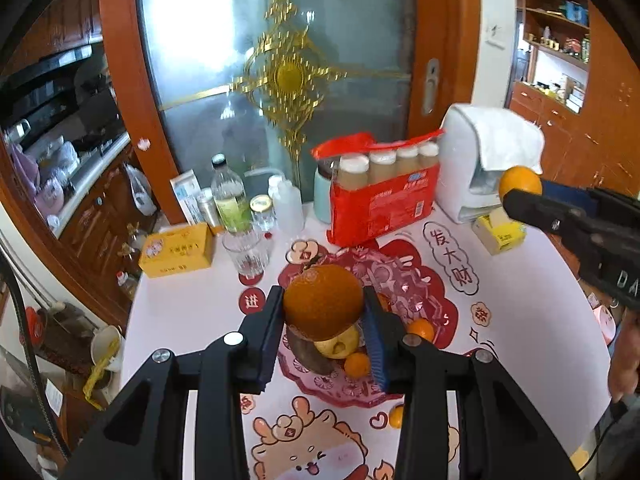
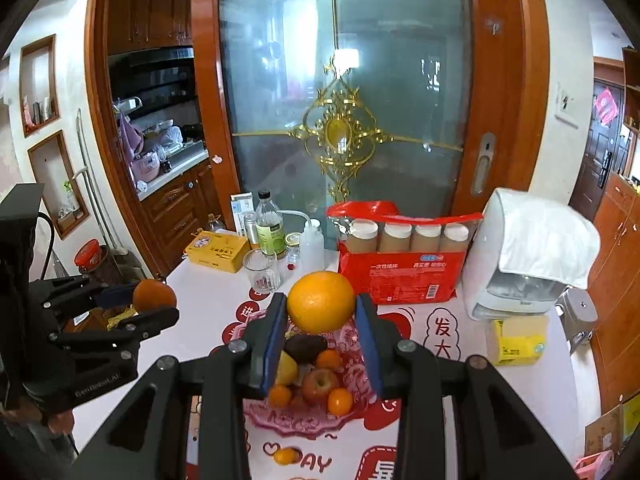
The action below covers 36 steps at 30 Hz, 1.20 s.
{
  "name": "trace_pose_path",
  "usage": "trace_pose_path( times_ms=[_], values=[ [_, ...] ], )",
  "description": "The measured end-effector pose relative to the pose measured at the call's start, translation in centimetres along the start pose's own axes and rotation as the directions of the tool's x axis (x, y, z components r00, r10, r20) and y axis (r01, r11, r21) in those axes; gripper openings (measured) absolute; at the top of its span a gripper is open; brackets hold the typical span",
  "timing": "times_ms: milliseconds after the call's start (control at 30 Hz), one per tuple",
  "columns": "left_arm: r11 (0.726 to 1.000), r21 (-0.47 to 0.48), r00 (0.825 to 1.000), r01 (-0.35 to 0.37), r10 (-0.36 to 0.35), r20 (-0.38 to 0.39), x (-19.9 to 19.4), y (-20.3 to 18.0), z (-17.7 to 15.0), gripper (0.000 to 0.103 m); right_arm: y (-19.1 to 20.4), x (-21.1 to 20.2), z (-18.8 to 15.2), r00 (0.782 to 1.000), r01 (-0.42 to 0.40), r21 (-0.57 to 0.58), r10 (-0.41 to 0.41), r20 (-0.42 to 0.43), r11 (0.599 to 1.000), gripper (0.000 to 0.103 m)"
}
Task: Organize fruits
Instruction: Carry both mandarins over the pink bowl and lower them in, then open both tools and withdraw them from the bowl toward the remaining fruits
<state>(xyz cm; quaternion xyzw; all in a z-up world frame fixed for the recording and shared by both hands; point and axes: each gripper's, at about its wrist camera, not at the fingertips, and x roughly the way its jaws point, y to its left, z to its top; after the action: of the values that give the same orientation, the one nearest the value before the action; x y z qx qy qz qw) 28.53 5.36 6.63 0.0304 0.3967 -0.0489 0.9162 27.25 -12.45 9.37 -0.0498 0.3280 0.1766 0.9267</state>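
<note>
My left gripper (image 1: 323,308) is shut on a dark orange (image 1: 323,304) and holds it above the pink fruit plate (image 1: 340,394). My right gripper (image 2: 321,308) is shut on a bright orange (image 2: 321,301), also above the plate (image 2: 280,424). The plate holds a red apple (image 2: 319,384), a yellow fruit (image 2: 287,368), a dark brown fruit (image 2: 306,346) and small tangerines (image 2: 340,402). A loose tangerine (image 2: 285,456) lies on the tablecloth in front of the plate. Each gripper shows in the other's view: the right one (image 1: 520,196) at right, the left one (image 2: 154,304) at left.
At the back of the table stand a red pack of bottles (image 2: 400,264), a white appliance under a cloth (image 2: 528,256), a glass (image 2: 261,270), bottles and jars (image 2: 271,228), and a yellow box (image 2: 216,256). A yellow tissue pack (image 2: 516,340) lies at right. A glass door is behind.
</note>
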Motion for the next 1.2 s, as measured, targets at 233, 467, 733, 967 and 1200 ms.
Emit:
trace_pose_path(
  times_ms=[233, 467, 733, 967, 1200],
  values=[
    [0.999, -0.029, 0.987, 0.030, -0.034, -0.159, 9.4, -1.2, -2.5, 0.036, -1.8, 9.3, -3.4, 0.988, -0.015, 0.052, 0.023, -0.151, 0.999, 0.035],
    [0.999, -0.030, 0.948, 0.033, -0.041, -0.315, 18.3, -1.8, -6.0, 0.036, -3.1, 17.8, -7.7, 0.954, -0.015, 0.083, 0.039, -0.297, 0.996, 0.035],
    [0.999, -0.027, 0.932, 0.018, -0.026, -0.362, 22.2, -1.2, -7.4, 0.049, -3.4, 23.6, -10.5, 0.909, -0.030, 0.104, 0.070, -0.412, 0.994, 0.036],
    [0.999, -0.006, 0.951, -0.043, 0.039, -0.306, 21.8, -0.6, -6.8, 0.084, -4.0, 24.8, -10.9, 0.898, -0.068, 0.180, 0.139, -0.417, 0.981, 0.045],
    [0.999, -0.011, 0.951, -0.053, 0.048, -0.306, 20.7, -0.5, -6.8, 0.084, -3.9, 23.8, -10.6, 0.903, -0.088, 0.214, 0.169, -0.394, 0.973, 0.049]
  ],
)
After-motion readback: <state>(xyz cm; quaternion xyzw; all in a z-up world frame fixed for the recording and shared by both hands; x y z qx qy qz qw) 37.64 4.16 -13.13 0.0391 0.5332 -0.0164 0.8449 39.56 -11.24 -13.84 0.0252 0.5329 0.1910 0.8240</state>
